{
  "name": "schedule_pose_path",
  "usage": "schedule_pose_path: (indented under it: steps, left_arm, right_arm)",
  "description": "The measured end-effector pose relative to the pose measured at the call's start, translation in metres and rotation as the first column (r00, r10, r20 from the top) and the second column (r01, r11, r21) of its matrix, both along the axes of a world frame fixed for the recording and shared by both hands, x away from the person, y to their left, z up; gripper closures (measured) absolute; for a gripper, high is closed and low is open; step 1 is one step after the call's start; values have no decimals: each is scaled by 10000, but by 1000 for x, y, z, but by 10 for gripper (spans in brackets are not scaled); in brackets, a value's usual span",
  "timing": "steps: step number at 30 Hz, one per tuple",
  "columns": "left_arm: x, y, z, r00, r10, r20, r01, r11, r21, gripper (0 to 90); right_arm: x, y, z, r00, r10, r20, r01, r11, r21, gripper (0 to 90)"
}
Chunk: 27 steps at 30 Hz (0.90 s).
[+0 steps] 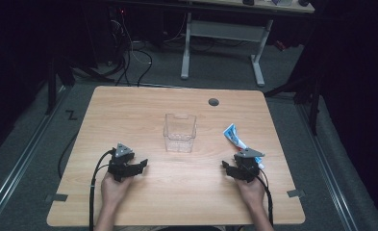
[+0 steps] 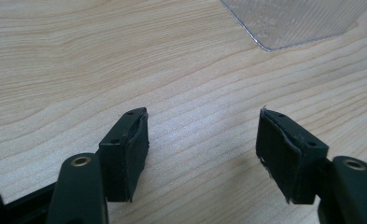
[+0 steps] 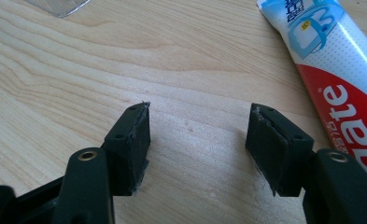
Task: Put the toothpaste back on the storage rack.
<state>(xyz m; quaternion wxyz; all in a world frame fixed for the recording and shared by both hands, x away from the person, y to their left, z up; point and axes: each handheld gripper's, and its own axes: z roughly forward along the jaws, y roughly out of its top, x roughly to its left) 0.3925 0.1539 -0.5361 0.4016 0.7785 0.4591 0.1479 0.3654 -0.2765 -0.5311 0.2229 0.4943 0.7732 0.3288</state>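
While both hands rest near the worktop's (image 1: 129,202) front edge in the high view, the left tool (image 1: 139,165) and right tool (image 1: 226,167) hold nothing; a clear bin (image 1: 180,133) stands mid-worktop and the tube (image 1: 235,138) lies toward the right edge, just beyond the right tool. Left gripper view: jaws spread over bare wood, bin corner (image 2: 293,23) ahead. Right gripper view: jaws spread, tube (image 3: 330,70) just beside them. It looks light, soft and slick; pinching across its flat middle seems safest.

container (image 1: 180,133): middle of the desk (image 1: 129,108), a bit toward the far edge
toothpaste tube (image 1: 236,139): right of the container, nearer the right edge
left gripper (image 1: 141,165): near-left part
right gripper (image 1: 226,167): near-right, just beside the tube
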Motion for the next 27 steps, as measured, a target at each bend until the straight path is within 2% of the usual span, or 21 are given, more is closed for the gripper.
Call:
schedule_pose_path:
  steps: [19, 27]
  left_arm:
    - [0, 0, 0, 10000, 19, -21, -19, 10000, -10, 340]
    - [0, 0, 0, 10000, 6, 4, -6, 10000, 56, 336]
  right_arm:
    - [-1, 1, 0, 9999, -139, 10, 140, 9999, -8, 400]
    - [-4, 2, 2, 9996, -267, -87, 267, 9996, -59, 471]
